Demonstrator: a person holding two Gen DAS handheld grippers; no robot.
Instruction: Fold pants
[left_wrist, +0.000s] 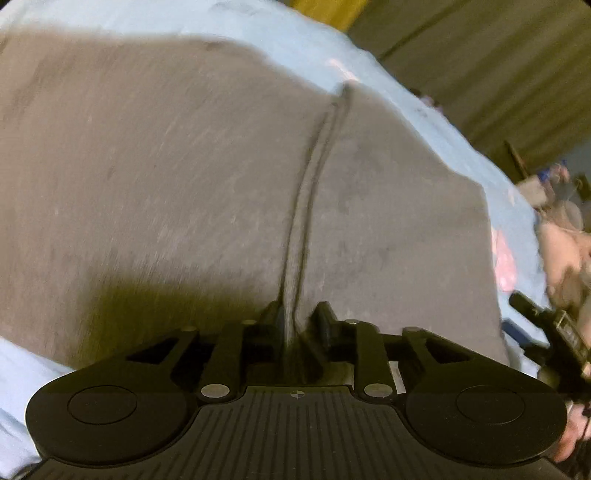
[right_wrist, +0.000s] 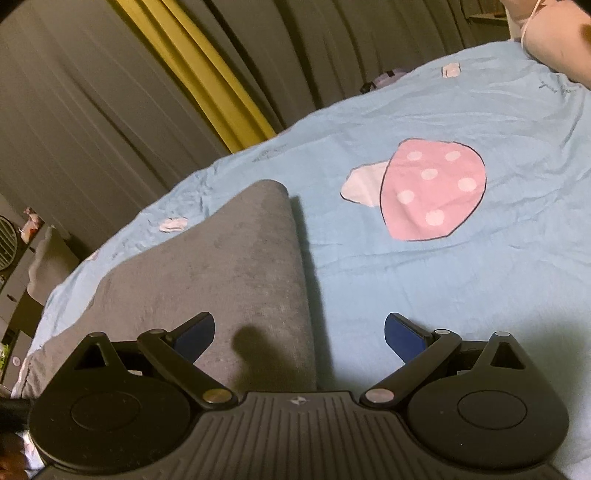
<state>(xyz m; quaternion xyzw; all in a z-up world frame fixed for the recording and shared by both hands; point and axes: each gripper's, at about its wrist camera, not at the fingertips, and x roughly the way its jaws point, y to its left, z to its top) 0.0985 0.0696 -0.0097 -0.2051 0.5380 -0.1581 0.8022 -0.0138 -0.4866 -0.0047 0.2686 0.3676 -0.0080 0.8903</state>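
The grey pants (left_wrist: 221, 177) lie flat on the blue bed sheet (right_wrist: 424, 280), soft, limp, light. The left gripper (left_wrist: 297, 317) pinches their raised seam ridge, low centre; the right gripper (right_wrist: 299, 328) gapes empty over their edge, a firmer hold.

A light blue cotton bedsheet (right_wrist: 424, 280) covers the bed, lightly wrinkled. Printed on it is a large pink mushroom with white dots (right_wrist: 432, 192), and a small pale mushroom print (right_wrist: 173, 224) sits nearer the sheet's far edge. Behind the bed hang grey pleated curtains (right_wrist: 74, 110), split by a strip of yellow curtain (right_wrist: 199, 74). At the far left edge stands a round dark fan grille (right_wrist: 7, 242), and a small purple and black item (right_wrist: 384, 79) lies at the sheet's far edge, too small to identify
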